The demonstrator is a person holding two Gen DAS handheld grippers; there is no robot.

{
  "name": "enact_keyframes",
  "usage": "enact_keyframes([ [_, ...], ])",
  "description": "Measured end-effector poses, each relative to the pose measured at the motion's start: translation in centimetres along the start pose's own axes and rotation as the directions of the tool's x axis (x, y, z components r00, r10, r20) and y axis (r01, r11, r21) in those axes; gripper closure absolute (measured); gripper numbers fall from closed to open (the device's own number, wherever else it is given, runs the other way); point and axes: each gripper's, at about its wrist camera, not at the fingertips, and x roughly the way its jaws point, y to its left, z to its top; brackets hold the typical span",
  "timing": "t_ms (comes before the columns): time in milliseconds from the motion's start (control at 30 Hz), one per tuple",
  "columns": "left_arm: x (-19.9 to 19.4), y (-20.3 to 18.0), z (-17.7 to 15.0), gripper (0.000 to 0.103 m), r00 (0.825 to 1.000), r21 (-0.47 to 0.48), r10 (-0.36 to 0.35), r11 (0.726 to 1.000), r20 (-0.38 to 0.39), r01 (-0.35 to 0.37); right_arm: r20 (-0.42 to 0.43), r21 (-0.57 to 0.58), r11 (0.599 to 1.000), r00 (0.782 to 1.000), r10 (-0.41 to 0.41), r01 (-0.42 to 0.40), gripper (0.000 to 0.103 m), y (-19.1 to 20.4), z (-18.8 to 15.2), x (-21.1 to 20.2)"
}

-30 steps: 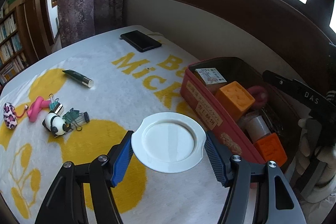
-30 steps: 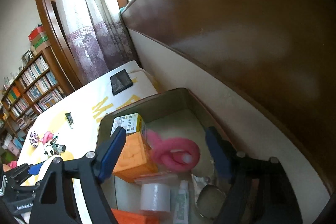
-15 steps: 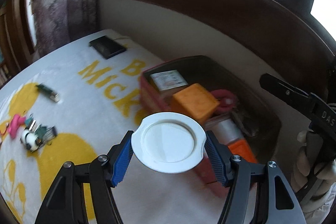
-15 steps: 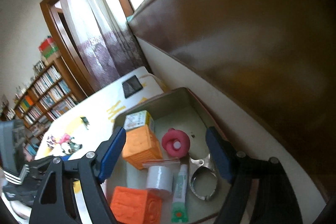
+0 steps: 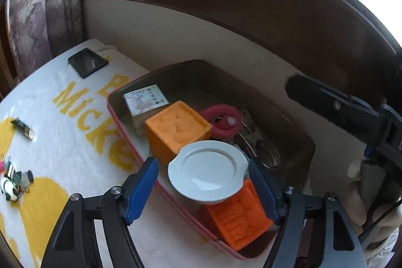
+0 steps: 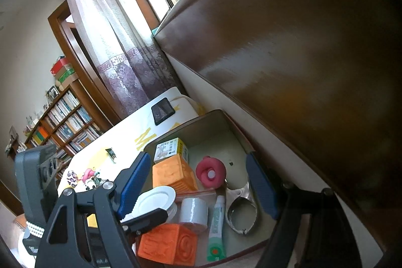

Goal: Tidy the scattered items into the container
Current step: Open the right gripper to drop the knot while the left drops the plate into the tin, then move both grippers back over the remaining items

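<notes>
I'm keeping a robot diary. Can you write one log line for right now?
left gripper: opening, white dish between pads | over container | right gripper: open, empty

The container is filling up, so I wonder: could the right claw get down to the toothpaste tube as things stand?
Probably yes. The right claw stands open over the container, and the toothpaste tube lies uncovered between the tape roll and the metal piece.

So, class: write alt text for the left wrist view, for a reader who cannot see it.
A small white plate sits between the opening blue pads of the left gripper, above a red-rimmed container holding two orange blocks, a pink ring and a small box. A dark phone lies on the white and yellow cloth.
</notes>
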Motion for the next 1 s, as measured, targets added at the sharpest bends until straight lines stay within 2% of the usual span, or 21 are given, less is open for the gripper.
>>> enact_keyframes([
  [200,-1.6,2.0,-0.3,0.027,0.999,-0.077,0.013,0.997,0.031,-0.010,-0.028,-0.002,1.000,1.000,0.010,-0.010,0.022,0.4,-0.5,0.7],
  [400,-2.6,3.0,-0.8,0.027,0.999,-0.084,0.031,0.996,0.044,-0.027,-0.044,-0.008,1.000,0.999,0.016,-0.017,0.022,1.0,-1.1,1.1],
  [467,-2.7,3.3,-1.1,0.027,0.997,-0.079,0.059,0.995,0.044,-0.056,-0.047,-0.009,1.000,0.999,0.020,-0.020,0.022,1.2,-1.3,1.1],
  [567,-1.9,3.7,-1.0,0.027,0.992,-0.068,0.117,0.991,0.046,-0.114,-0.056,-0.008,1.000,0.998,0.024,-0.024,0.022,1.3,-1.5,1.4],
  [733,0.7,4.3,-0.7,0.027,0.988,-0.053,0.153,0.987,0.006,-0.152,-0.063,-0.014,0.999,0.998,0.030,-0.031,0.022,1.6,-1.8,1.7],
  [900,2.6,4.6,-0.4,0.027,0.985,-0.045,0.170,0.984,-0.037,-0.172,-0.057,0.001,1.000,0.998,0.026,-0.026,0.022,1.3,-1.9,1.7],
  [1000,2.4,4.7,-0.5,0.026,0.986,-0.058,0.163,0.985,-0.033,-0.165,-0.057,0.010,1.000,0.998,0.021,-0.020,0.022,1.1,-1.9,1.7],
])
